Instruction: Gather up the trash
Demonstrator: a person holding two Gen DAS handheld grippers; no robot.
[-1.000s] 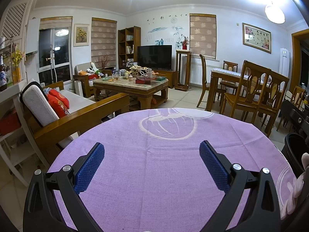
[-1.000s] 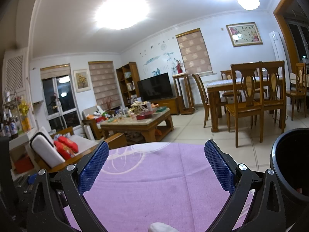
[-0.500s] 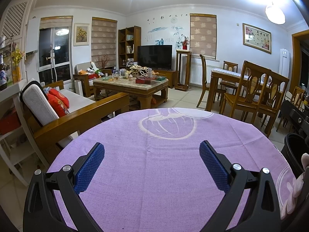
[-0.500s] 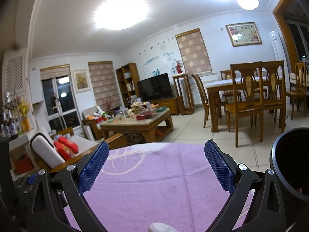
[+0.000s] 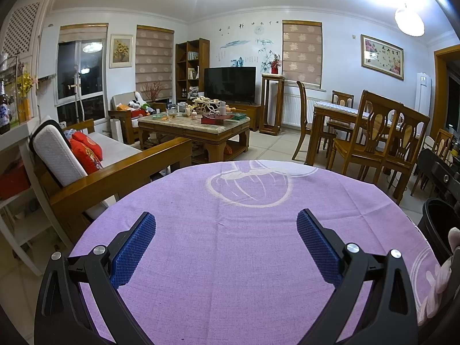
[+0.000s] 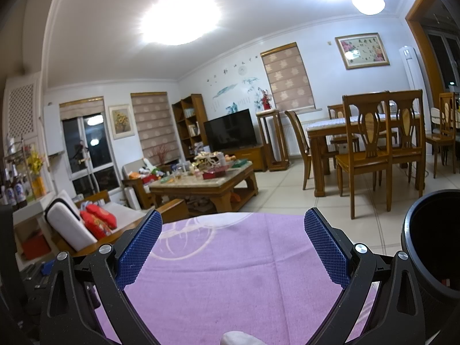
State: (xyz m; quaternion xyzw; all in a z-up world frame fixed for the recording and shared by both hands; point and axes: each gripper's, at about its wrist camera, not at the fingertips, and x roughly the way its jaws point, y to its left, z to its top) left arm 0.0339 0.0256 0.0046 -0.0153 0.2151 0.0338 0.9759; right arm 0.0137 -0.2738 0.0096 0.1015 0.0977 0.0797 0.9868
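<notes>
A black trash bin [image 6: 431,247] stands upright on the tiled floor just beside the right edge of a round table covered in a purple tablecloth [image 6: 230,267]. Its round mouth is open, with a thick rolled rim, and the outer wall looks finely textured. The inside is dark; something small lies low against the inner wall, too dim to identify. In the left wrist view the same bin [image 5: 438,224] shows at the right edge, partly cut off.
</notes>
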